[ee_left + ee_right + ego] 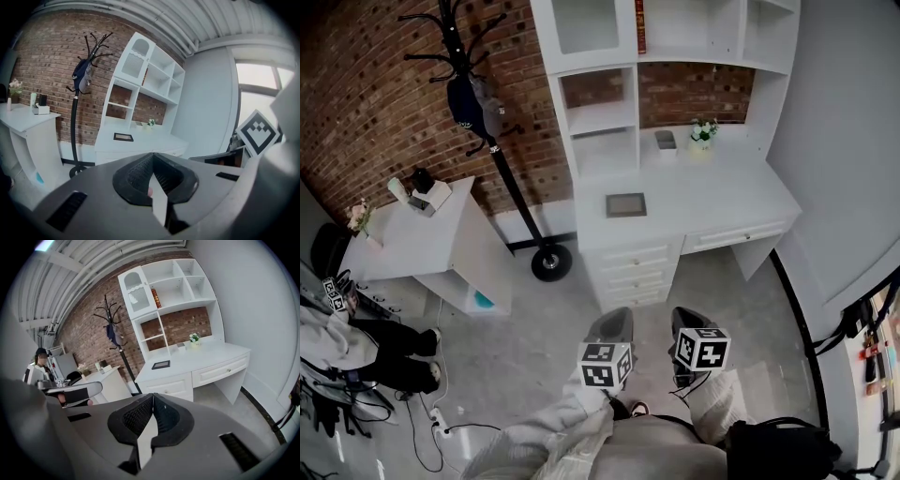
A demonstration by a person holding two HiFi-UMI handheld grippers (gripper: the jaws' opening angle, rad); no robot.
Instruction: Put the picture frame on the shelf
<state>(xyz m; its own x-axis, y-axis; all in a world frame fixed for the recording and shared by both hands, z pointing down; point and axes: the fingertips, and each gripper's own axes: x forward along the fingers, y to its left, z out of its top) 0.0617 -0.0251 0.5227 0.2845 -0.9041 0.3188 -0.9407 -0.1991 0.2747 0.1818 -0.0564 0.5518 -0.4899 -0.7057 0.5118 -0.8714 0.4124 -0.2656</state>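
Note:
The picture frame [625,203] lies flat on the white desk [722,202], a dark rectangle with a grey middle. It also shows in the left gripper view as the picture frame [123,137] and in the right gripper view as the picture frame [161,364]. Above the desk rises the white shelf unit [600,118] with several bare compartments. My left gripper [612,324] and right gripper [686,322] hang side by side over the floor, well short of the desk. Both stand shut with nothing in them, jaw tips meeting at the left gripper [152,157] and the right gripper [152,398].
A black coat stand [490,127] with a bag stands left of the desk. A white side table [417,239] with small items sits further left. A flower pot [703,133] and a small box [666,141] rest at the desk's back. A seated person [356,347] and floor cables are at far left.

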